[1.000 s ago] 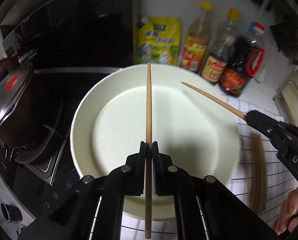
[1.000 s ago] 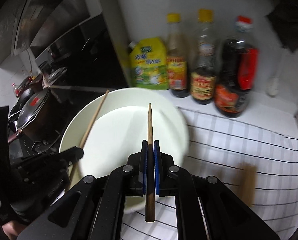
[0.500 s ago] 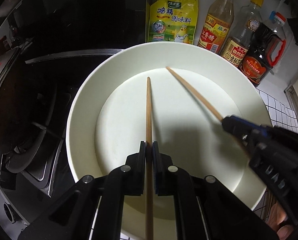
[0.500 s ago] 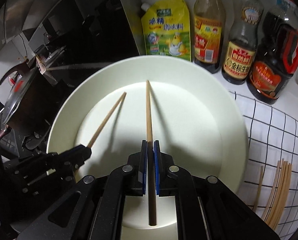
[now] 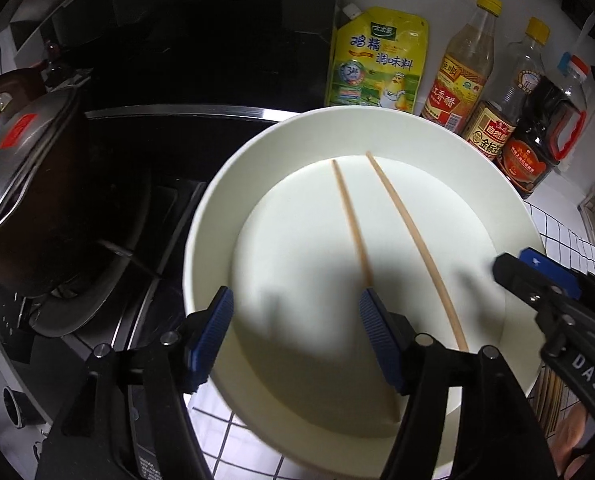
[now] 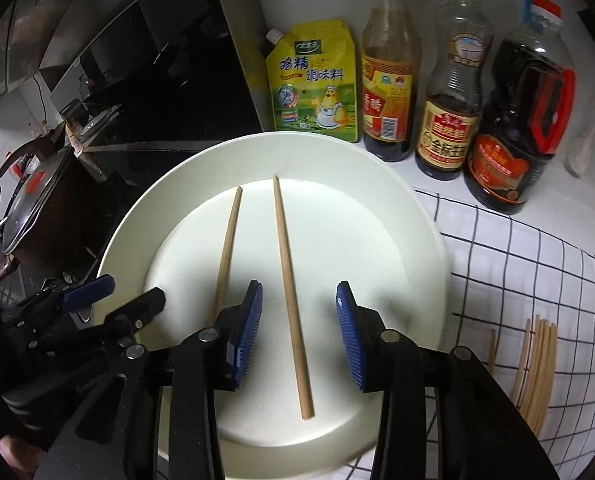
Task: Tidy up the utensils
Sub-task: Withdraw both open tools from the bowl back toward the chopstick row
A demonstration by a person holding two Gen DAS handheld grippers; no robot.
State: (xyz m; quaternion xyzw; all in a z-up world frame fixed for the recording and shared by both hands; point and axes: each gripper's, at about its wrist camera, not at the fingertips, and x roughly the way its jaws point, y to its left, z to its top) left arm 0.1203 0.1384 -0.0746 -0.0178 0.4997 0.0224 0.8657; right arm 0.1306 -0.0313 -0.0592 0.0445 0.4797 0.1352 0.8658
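Observation:
Two wooden chopsticks lie loose, side by side, on a wide cream plate (image 5: 201,240) (image 6: 425,240). My left gripper (image 5: 297,332) (image 6: 117,294) hangs over the plate's near-left part with its jaws opening. Nothing is pressed between its blue pads; the left chopstick (image 5: 351,224) (image 6: 227,248) runs behind its right pad. My right gripper (image 6: 299,320) (image 5: 517,266) is also opening. The right chopstick (image 6: 291,292) (image 5: 413,248) lies between its pads without touching them.
A yellow seasoning pouch (image 6: 317,84) and three sauce bottles (image 6: 449,92) stand behind the plate. A lidded pot (image 5: 25,184) sits on the black stove at the left. Several more chopsticks (image 6: 537,368) lie on the checked cloth (image 6: 517,260) at the right.
Both grippers were shut on a chopstick each above the plate. They have come lower and opened, and both chopsticks now lie on the plate.

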